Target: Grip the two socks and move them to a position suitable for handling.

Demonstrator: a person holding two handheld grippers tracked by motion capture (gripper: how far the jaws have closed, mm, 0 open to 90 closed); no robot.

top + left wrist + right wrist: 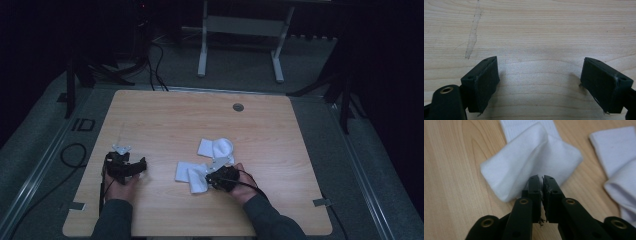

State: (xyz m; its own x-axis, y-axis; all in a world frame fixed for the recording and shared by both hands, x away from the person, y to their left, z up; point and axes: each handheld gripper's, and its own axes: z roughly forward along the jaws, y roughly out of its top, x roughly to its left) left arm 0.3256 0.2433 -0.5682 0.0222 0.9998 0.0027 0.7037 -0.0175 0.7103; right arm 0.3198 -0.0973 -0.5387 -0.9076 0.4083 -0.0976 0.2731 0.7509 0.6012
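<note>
Your right gripper (216,176) has its jaws pinched together on a fold of the near sock (192,176), and the right gripper view shows it plainly: the two black jaws meet on a raised ridge of the white cloth (529,162), which tents up from the table (446,170) where they bite. That sock lies just beside and to the left of your right hand (240,187) in the high view, with its long axis running roughly left to right across the table, cuff end away from the gripper as far as I can tell. The second sock (216,148) sits just beyond it, farther from you, bunched and close to the first without clearly overlapping it.

Your left gripper (126,167) is well apart from both socks, over bare wood at the left of the table (165,115). Its jaws stand wide apart with nothing between them, and the left gripper view looks down at the wood grain and a pale scratch (472,32).

What the next move turns on, in my judgement, is that the free end of the held sock points toward your left gripper. So the left is the one to come across, travelling rightward along the sock's long axis to meet that loose end while your right holds the pinch
</note>
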